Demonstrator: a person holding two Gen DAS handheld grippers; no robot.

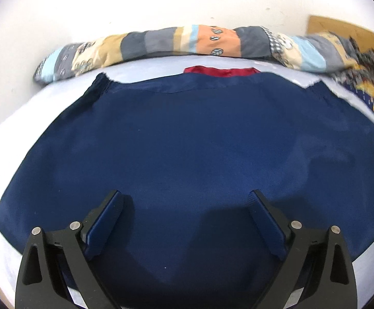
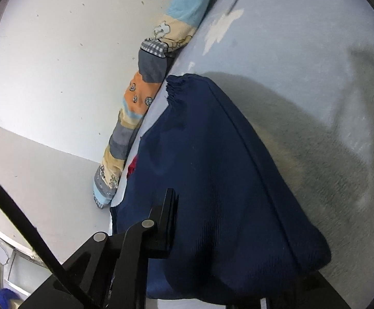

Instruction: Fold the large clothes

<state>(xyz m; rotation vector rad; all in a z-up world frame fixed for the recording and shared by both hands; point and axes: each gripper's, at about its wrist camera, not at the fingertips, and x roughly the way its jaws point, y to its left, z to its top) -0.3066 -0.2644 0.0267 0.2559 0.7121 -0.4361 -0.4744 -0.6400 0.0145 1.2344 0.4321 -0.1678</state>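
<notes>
A large navy blue garment lies spread flat on the pale bed sheet, with a red lining showing at its far edge. My left gripper hovers open just above the garment's near part, holding nothing. In the right wrist view the garment is lifted and draped over my right gripper. Only the left finger shows; the other is hidden under the cloth. The right gripper seems shut on the garment's edge.
A rolled patchwork quilt lies along the white wall at the bed's far side and also shows in the right wrist view. Patterned cloth and a wooden headboard are at the far right. A black cable crosses the lower left.
</notes>
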